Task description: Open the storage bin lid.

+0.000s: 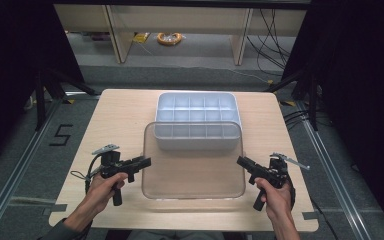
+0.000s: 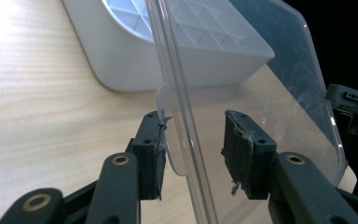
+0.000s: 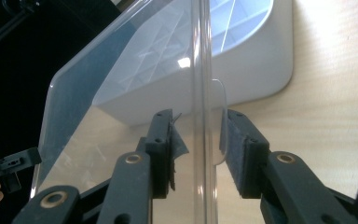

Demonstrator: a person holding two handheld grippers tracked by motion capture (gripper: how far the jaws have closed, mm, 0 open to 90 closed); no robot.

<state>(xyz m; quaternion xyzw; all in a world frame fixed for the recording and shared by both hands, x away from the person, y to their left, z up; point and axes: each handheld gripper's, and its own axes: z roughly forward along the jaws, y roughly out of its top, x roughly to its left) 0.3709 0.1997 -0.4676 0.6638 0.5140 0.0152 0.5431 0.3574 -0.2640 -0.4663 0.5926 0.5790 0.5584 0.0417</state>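
A clear plastic lid [image 1: 194, 165] hangs tilted over the table. Its far edge overlaps the front of a white compartment tray [image 1: 197, 107]. My left gripper [image 1: 146, 161] is shut on the lid's left edge. In the left gripper view the lid's rim [image 2: 179, 116] runs between the jaws, and the small side tab lies against one pad [image 2: 154, 154]. My right gripper [image 1: 241, 161] is shut on the lid's right edge. In the right gripper view the rim [image 3: 201, 93] passes between the jaws and the tab [image 3: 220, 112] touches one pad [image 3: 235, 154]. The white tray [image 2: 121, 56] [image 3: 261, 70] stands just beyond.
The wooden table [image 1: 120, 125] has bare surface left and right of the tray. Dark stands and cables flank the table on the floor. A shelf unit and an orange cable coil [image 1: 170, 38] are farther back.
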